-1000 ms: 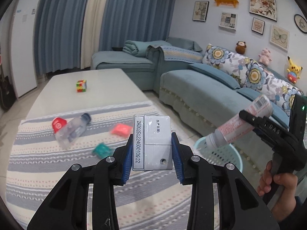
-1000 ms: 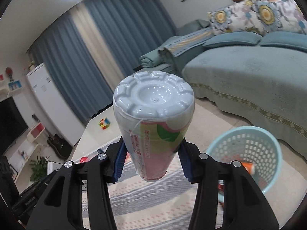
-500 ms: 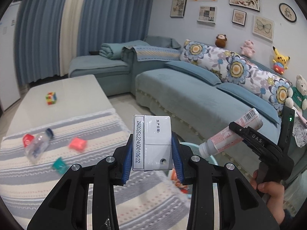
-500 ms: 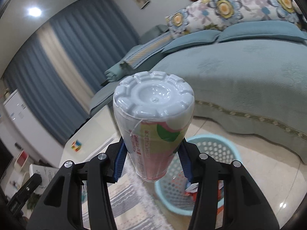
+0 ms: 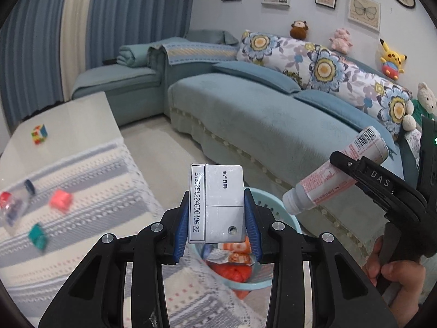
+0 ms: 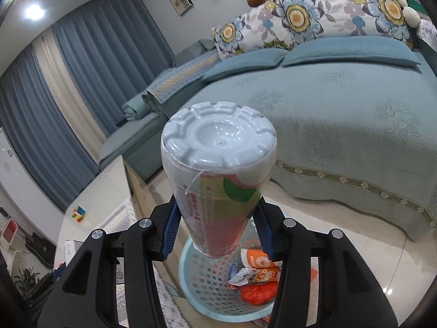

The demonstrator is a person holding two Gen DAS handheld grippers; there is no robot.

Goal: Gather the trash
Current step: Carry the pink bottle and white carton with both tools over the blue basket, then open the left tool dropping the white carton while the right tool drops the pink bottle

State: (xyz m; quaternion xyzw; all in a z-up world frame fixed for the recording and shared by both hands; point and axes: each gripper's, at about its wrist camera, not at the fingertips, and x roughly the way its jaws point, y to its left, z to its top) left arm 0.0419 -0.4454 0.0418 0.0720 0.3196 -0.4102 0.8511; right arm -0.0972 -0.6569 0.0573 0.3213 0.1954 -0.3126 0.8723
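Even ceiling light, fisheye bending, motion-blurred tabletop.

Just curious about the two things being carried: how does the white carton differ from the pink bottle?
The white carton is a flat-sided box with plain printed code; the pink bottle is round, with a colourful label and barcode. The carton stands upright in the left gripper; the bottle tilts, neck down, in the right gripper. Both are clamped above the basket.

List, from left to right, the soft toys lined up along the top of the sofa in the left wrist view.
Brown monkey → pink pig → yellow Pikachu → cream bear.
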